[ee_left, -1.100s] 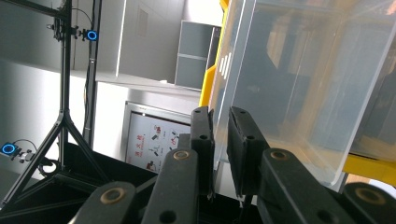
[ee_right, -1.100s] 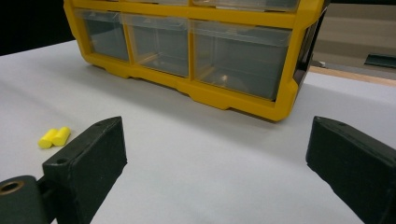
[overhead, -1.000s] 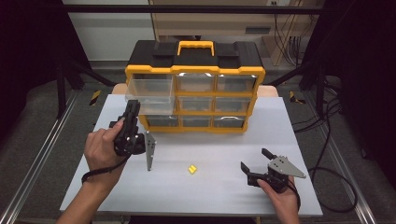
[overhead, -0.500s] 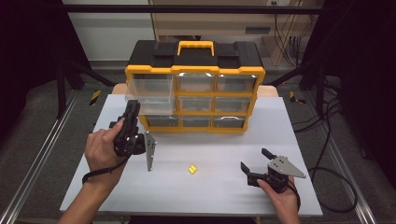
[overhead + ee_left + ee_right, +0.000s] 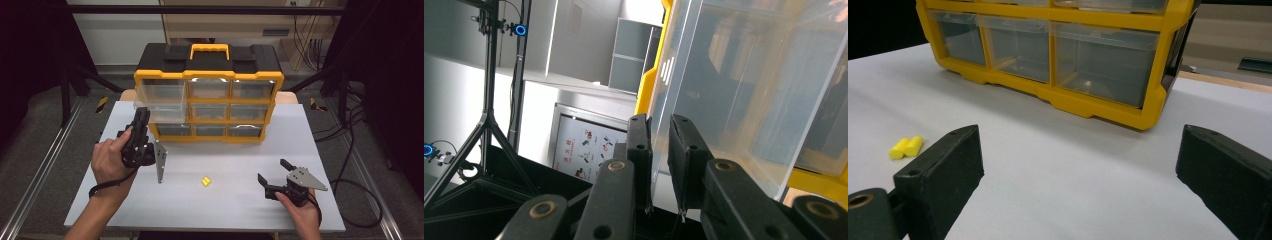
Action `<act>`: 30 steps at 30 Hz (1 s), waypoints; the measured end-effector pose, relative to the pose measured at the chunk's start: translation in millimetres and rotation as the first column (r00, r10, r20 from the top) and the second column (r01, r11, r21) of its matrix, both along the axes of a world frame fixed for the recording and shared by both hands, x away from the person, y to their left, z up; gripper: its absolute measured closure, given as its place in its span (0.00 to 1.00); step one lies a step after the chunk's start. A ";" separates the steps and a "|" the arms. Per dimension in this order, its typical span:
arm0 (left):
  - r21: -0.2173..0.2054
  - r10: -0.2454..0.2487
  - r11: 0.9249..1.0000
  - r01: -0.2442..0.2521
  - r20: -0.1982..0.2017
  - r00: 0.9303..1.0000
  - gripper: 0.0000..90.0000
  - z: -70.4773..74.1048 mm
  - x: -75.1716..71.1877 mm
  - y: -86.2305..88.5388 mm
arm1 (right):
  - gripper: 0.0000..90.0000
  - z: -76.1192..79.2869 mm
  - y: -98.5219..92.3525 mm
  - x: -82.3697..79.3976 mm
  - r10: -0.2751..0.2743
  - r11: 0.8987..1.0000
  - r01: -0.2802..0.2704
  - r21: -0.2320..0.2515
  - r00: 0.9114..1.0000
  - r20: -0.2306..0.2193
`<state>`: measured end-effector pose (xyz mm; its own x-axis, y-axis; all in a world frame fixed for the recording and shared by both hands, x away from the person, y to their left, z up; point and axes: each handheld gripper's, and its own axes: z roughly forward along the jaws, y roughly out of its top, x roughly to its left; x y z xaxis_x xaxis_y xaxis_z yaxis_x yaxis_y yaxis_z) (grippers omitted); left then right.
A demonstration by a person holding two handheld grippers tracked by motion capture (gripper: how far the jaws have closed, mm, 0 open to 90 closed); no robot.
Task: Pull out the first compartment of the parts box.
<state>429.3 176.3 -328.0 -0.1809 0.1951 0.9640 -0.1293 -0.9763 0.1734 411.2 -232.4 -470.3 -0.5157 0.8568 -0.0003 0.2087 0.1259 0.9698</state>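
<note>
- The left gripper (image 5: 141, 120) points up and away from the person, its two black jaws nearly closed on the front wall of a clear plastic drawer (image 5: 161, 98); in the left gripper view the thin transparent wall sits between the pads (image 5: 640, 150), which pinch it from either side.
- That clear plastic drawer (image 5: 744, 85) is the top-left one of the cabinet, and it stands pulled out from its slot, jutting toward the person past the other drawer fronts.
- The right gripper (image 5: 272, 176) rests low at the near right of the table, held in the person's right hand (image 5: 300, 212), jaws spread wide with nothing between them; the right gripper view shows bare tabletop between its two black pads (image 5: 948, 165).
- A small yellow foam earplug pair (image 5: 205, 181) lies on the table between the two grippers, near the front, touching neither; it lies to the left of the left jaw in the right gripper view (image 5: 906, 147).
- The yellow-and-black plastic drawer cabinet (image 5: 250, 125) with a yellow carry handle stands at the far middle of the white table (image 5: 310, 145).
</note>
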 end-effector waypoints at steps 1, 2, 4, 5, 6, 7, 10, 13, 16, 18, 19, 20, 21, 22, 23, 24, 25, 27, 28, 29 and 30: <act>-0.001 0.000 1.000 0.000 -0.001 1.000 0.88 0.2 0.0 -0.2 | 0.06 -0.1 0.0 0.1 0.000 1.000 0.000 -0.001 1.000 0.000; -0.001 0.000 1.000 0.000 0.000 1.000 0.88 0.2 -0.1 -0.3 | 0.06 -0.2 0.1 0.2 0.001 1.000 -0.001 -0.004 1.000 0.002; -0.002 -0.002 1.000 0.002 0.005 1.000 0.88 0.2 -1.3 -0.2 | 0.06 -0.1 0.1 0.1 0.001 1.000 -0.001 -0.004 1.000 0.001; -0.006 -0.002 1.000 0.003 0.004 1.000 0.88 0.3 -1.8 0.1 | 0.06 0.0 0.0 0.0 0.000 1.000 0.000 -0.003 1.000 0.000; -0.009 -0.002 1.000 0.002 0.004 1.000 0.88 0.1 -2.4 0.6 | 0.06 0.0 -0.1 0.0 0.000 1.000 0.000 -0.002 1.000 0.000; -0.008 -0.002 1.000 0.002 0.003 1.000 0.88 -0.3 -2.6 0.9 | 0.06 -0.1 -0.1 0.2 0.000 1.000 0.000 -0.001 1.000 0.000; -0.020 -0.010 1.000 0.010 -0.003 1.000 0.87 -0.1 -3.2 1.7 | 0.06 -0.3 0.9 0.1 0.004 1.000 -0.004 -0.003 1.000 -0.005; -0.057 -0.029 0.998 0.028 -0.019 0.999 0.76 0.6 -2.7 2.2 | 0.06 -0.5 1.8 -0.2 0.006 1.000 -0.006 -0.007 1.000 -0.008; -0.109 -0.039 0.993 0.035 -0.037 0.999 0.61 -0.4 -5.0 2.8 | 0.06 -1.4 1.9 0.6 0.004 1.000 -0.004 -0.016 1.000 -0.004; -0.170 -0.065 0.984 0.054 -0.057 0.996 0.56 -2.1 -9.2 5.6 | 0.06 -1.6 2.6 0.6 -0.001 1.000 0.001 -0.018 1.000 -0.007; -0.201 -0.079 0.978 0.065 -0.065 0.995 0.54 -3.3 -10.4 6.6 | 0.06 -1.9 3.2 0.8 -0.009 1.000 0.009 -0.021 1.000 -0.008; -0.239 -0.091 0.968 0.070 -0.079 0.993 0.52 -4.9 -12.5 8.1 | 0.06 -2.2 3.5 1.1 -0.012 1.000 0.012 -0.025 1.000 -0.005; -0.278 -0.106 0.958 0.075 -0.098 0.990 0.48 -6.9 -14.2 9.6 | 0.06 -2.4 4.4 1.2 -0.021 0.999 0.020 -0.025 1.000 -0.009; -0.313 -0.113 0.947 0.072 -0.117 0.987 0.44 -9.6 -15.5 10.9 | 0.06 -2.8 5.2 1.9 -0.029 0.999 0.029 -0.033 1.000 -0.003; -0.353 -0.125 0.933 0.066 -0.146 0.981 0.41 -14.0 -15.9 12.9 | 0.07 -3.0 6.7 2.0 -0.037 0.999 0.036 -0.030 0.999 -0.011; -0.382 -0.134 0.922 0.060 -0.169 0.976 0.37 -17.2 -15.6 14.0 | 0.07 -3.5 8.5 2.7 -0.043 0.998 0.043 -0.035 0.999 -0.013; -0.420 -0.143 0.907 0.046 -0.203 0.969 0.33 -22.0 -15.0 15.6 | 0.07 -3.4 9.9 2.8 -0.046 0.998 0.045 -0.036 0.999 -0.021; -0.480 -0.168 0.877 0.036 -0.235 0.957 0.28 -33.3 -14.6 19.4 | 0.07 -3.1 13.5 3.7 -0.046 0.998 0.045 -0.042 0.998 -0.036; -0.505 -0.174 0.863 0.022 -0.255 0.951 0.26 -40.8 -14.2 21.5 | 0.07 -2.7 15.3 4.2 -0.044 0.998 0.042 -0.044 0.998 -0.046; -0.517 -0.177 0.856 0.013 -0.269 0.947 0.23 -45.1 -14.1 22.7 | 0.07 -1.4 17.5 5.2 -0.040 0.998 0.037 -0.053 0.998 -0.055; -0.540 -0.187 0.841 0.001 -0.288 0.939 0.21 -51.5 -13.9 24.1 | 0.06 -0.1 19.3 5.6 -0.040 0.998 0.037 -0.058 0.997 -0.059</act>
